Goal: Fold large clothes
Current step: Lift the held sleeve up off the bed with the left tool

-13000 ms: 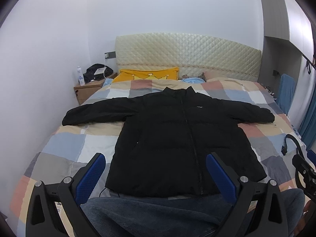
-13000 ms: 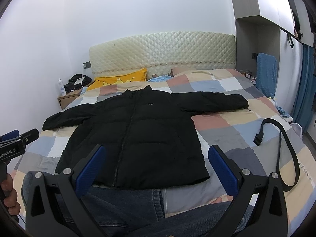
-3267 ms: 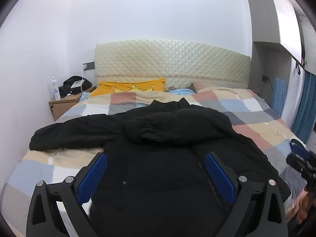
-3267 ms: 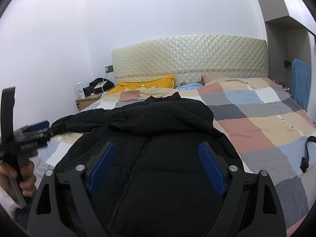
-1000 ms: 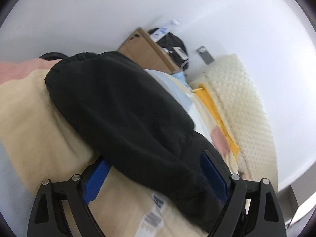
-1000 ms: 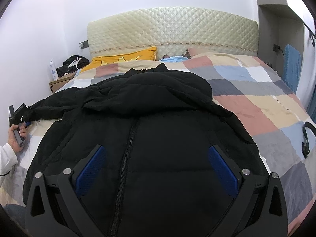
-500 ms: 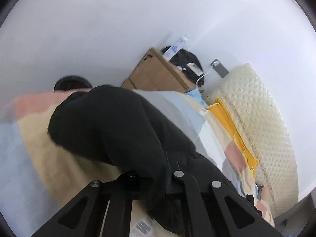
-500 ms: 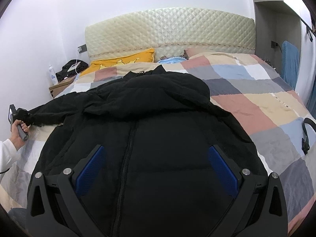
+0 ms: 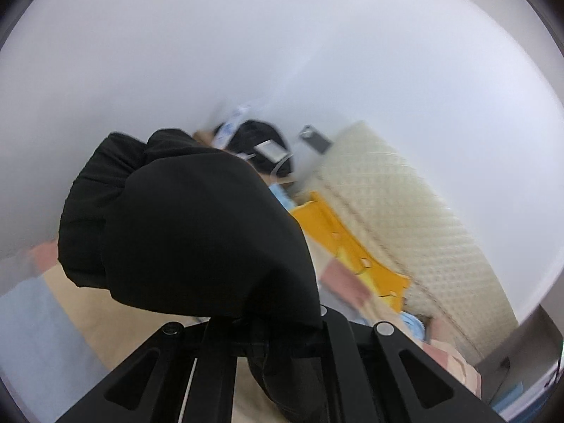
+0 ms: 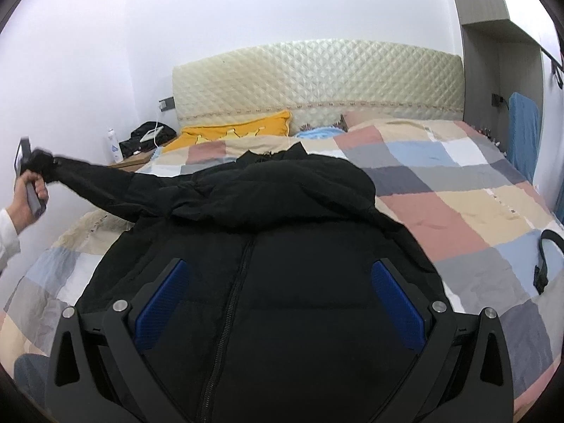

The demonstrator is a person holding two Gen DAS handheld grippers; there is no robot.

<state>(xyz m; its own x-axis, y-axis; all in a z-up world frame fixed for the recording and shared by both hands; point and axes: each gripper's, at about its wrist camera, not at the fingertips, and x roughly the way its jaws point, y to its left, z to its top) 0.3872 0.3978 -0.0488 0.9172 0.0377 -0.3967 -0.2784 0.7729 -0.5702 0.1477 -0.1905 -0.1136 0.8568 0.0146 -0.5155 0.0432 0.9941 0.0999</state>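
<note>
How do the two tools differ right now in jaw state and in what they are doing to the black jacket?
The left tool is shut on the jacket sleeve; the right tool stands open, gripping nothing. The left tool holds the sleeve cuff raised off the bed; the right tool hovers over the black jacket, whose body lies flat. Both have black frames.

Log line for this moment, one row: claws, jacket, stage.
left claw: shut on sleeve, lifted off bed | right claw: open over black jacket | stage: other sleeve already folded in

White walls (image 10: 246, 17), quilted cream headboard (image 10: 317, 81), checkered bed (image 10: 458, 190)
</note>
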